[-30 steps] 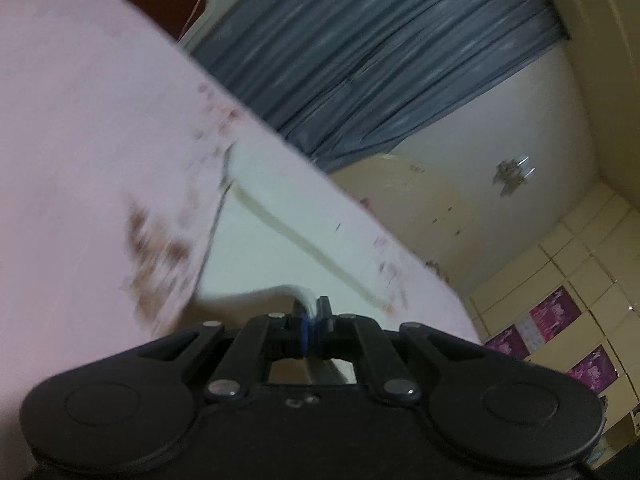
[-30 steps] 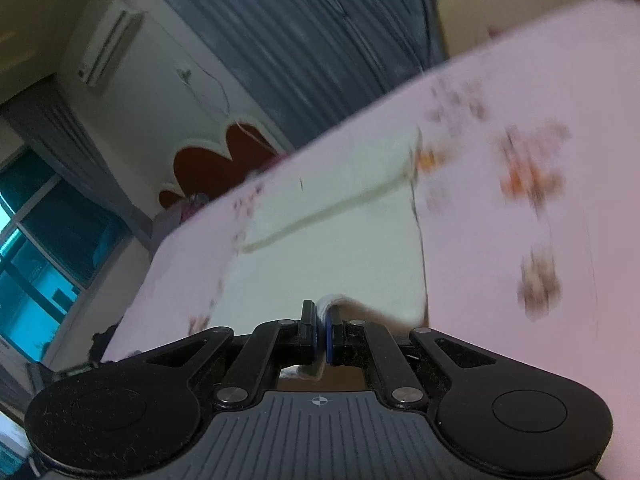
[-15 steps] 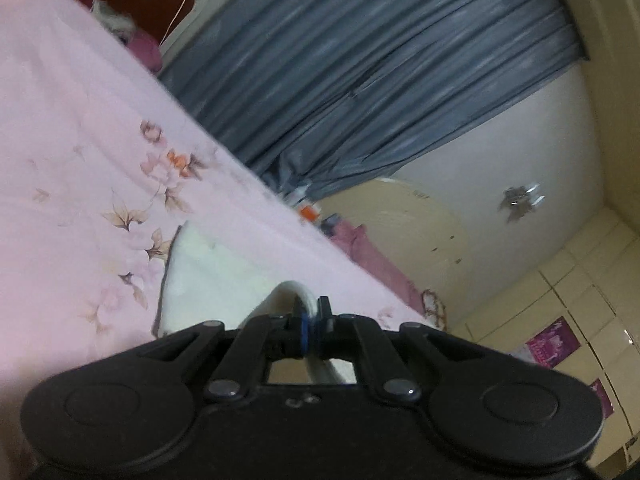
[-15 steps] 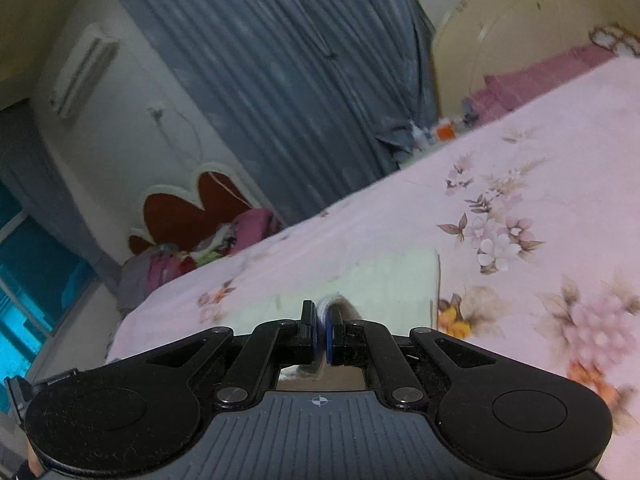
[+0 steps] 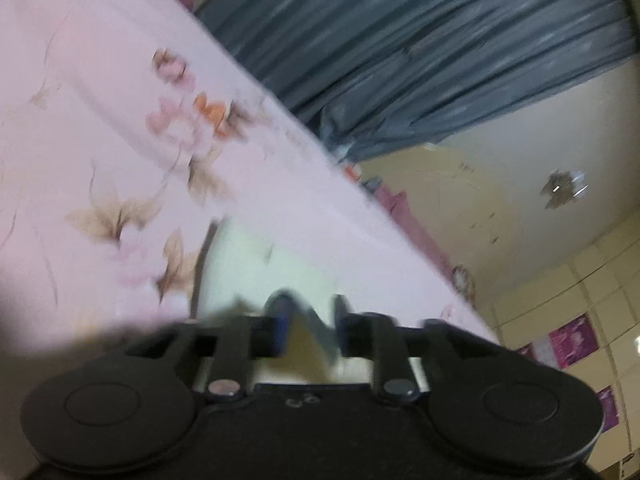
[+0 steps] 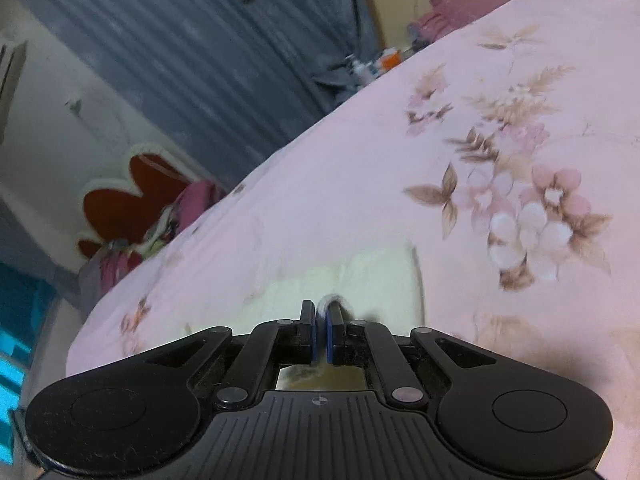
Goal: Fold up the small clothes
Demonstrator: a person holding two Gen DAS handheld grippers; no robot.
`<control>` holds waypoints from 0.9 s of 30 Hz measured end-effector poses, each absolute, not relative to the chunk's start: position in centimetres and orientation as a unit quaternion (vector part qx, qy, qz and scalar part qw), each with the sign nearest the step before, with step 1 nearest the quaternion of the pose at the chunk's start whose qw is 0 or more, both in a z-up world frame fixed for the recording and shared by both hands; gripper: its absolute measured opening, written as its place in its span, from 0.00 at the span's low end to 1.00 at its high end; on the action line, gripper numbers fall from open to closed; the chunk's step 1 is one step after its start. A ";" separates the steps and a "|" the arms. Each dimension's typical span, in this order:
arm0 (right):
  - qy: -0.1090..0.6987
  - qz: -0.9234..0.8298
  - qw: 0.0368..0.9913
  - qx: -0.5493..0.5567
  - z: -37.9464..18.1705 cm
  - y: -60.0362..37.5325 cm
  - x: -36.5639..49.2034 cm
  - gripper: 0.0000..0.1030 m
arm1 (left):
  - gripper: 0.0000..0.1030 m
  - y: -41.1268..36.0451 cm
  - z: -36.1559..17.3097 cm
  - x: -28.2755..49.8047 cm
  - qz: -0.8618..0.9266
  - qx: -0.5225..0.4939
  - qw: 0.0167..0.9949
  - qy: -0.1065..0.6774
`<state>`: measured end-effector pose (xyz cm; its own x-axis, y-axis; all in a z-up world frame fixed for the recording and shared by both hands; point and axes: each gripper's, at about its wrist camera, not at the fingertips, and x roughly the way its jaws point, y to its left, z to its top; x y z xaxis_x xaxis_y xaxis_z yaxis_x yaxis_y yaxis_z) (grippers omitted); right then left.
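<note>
two grippers are working a cream cloth (image 6: 372, 276) lying on the pink flowered bedspread (image 6: 500, 120), the left gripper (image 5: 308, 320) spread apart, the right gripper (image 6: 320, 320) pinching its near edge; soft, light and floppy, it is probably best taken by corners.

L wrist view was motion-blurred: left gripper (image 5: 310, 320) fingers smeared, gap btwn them visible but edges unclear, so whether any cloth was caught there couldn't be told. Cream cloth (image 5: 240, 264) was blurred w/ its near part hidden behind gripper body. Floral print on pink bedsheet (image 5: 100, 120) was smeared too. In R wrist view, cloth's (image 6: 360, 276) near edge was hidden behind right gripper (image 6: 320, 332); small items by the curtain (image 6: 372, 64) were too small to ID. Headboard (image 6: 120, 200) was partly covered by clothes pile.
</note>
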<state>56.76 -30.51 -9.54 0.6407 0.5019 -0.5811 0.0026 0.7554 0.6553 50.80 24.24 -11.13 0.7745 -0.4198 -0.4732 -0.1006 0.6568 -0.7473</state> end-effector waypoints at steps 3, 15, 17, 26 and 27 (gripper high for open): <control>0.368 0.133 0.868 0.306 -9.1 -31.3 56.6 0.57 | 0.46 24.9 -10.5 51.0 -0.091 -0.390 0.864 0.305; 0.413 0.167 0.884 0.143 -10.3 -26.5 58.2 0.39 | 0.26 20.6 -11.3 55.4 -0.122 -0.175 0.893 0.397; 0.430 0.163 0.882 0.101 -10.9 -25.0 58.6 0.32 | 0.24 19.9 -11.6 56.0 -0.116 -0.155 0.893 0.406; 0.407 0.148 0.900 0.037 -11.2 -23.4 58.2 0.03 | 0.03 20.1 -10.5 54.8 -0.121 -0.167 0.911 0.358; 0.396 0.146 0.906 0.039 -10.8 -23.5 58.1 0.03 | 0.03 20.1 -10.0 54.7 -0.122 -0.166 0.915 0.348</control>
<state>58.06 -23.52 -10.79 0.6436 0.2954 -0.7061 -0.2340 0.9543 0.1859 54.72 20.07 -10.05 0.7285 -0.3382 -0.5958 0.1068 0.9151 -0.3888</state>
